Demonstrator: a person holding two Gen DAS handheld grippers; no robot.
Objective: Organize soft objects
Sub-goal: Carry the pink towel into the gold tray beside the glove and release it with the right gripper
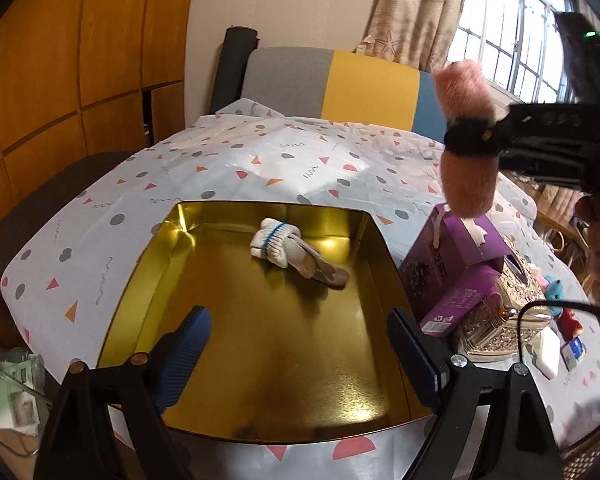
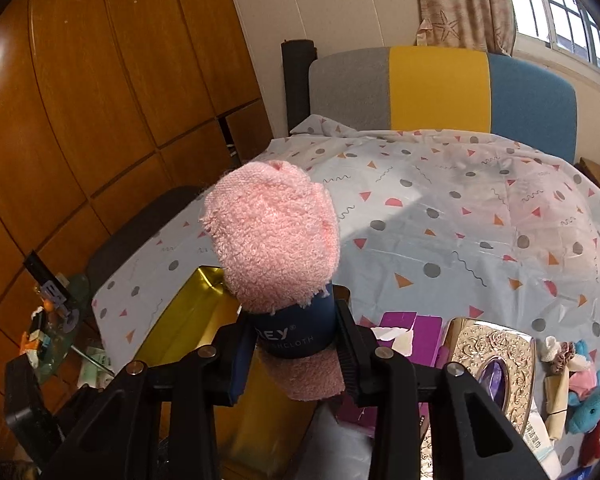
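Observation:
A rolled pink washcloth with a dark blue paper band is clamped in my right gripper, whose pads press on the band. In the left wrist view the same pink washcloth hangs in the air at the upper right, above the purple box, held by the right gripper. A gold tin tray lies on the patterned tablecloth with a white knitted glove inside it near the far wall. My left gripper hovers open over the tray's near half, nothing between its fingers.
A purple tissue box and an ornate silver box stand right of the tray. Small plush toys and a white packet lie at the table's right edge. A grey, yellow and blue chair back stands behind the table.

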